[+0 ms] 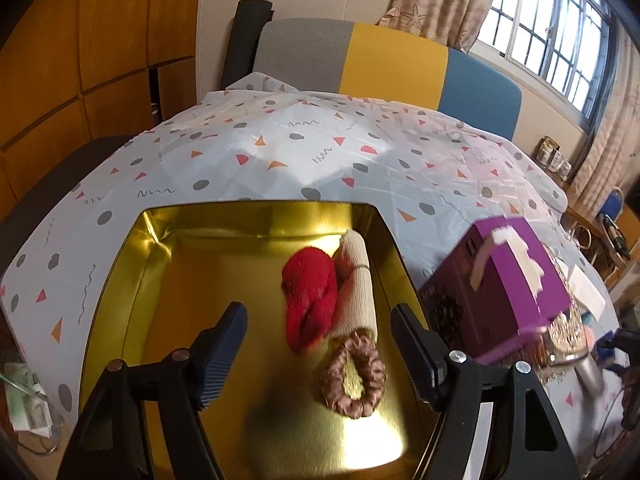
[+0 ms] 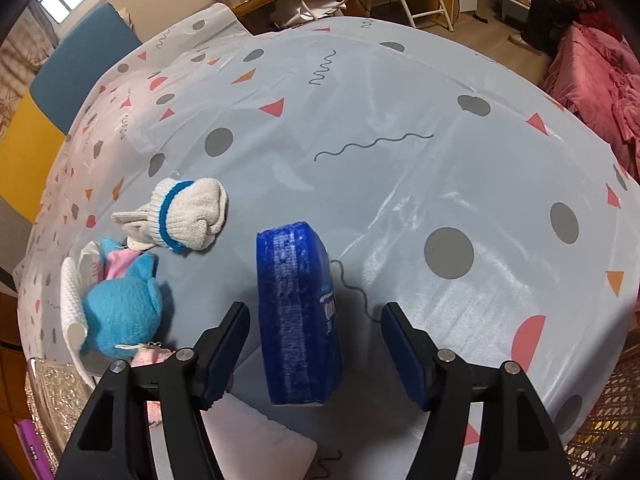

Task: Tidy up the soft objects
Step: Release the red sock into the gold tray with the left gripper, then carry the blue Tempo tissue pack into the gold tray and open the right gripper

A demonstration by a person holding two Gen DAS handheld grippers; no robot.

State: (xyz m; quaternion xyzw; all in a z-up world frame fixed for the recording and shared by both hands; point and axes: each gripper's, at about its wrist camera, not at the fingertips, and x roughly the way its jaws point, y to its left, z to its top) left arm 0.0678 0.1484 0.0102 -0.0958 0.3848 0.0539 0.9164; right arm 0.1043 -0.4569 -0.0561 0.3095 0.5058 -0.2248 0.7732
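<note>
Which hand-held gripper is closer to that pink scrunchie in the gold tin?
The left hand-held gripper: it hangs open with the scrunchie between its fingers. The right hand-held gripper is over a blue packet elsewhere.

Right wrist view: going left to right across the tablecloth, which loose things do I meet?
Blue plush toy → white knitted glove with blue band → blue packet, standing on edge between the open tongs.

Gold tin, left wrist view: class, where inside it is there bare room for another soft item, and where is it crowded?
The gold tin is bare across its left half. Its right side is crowded: red sock roll, beige roll, pink scrunchie.
</note>
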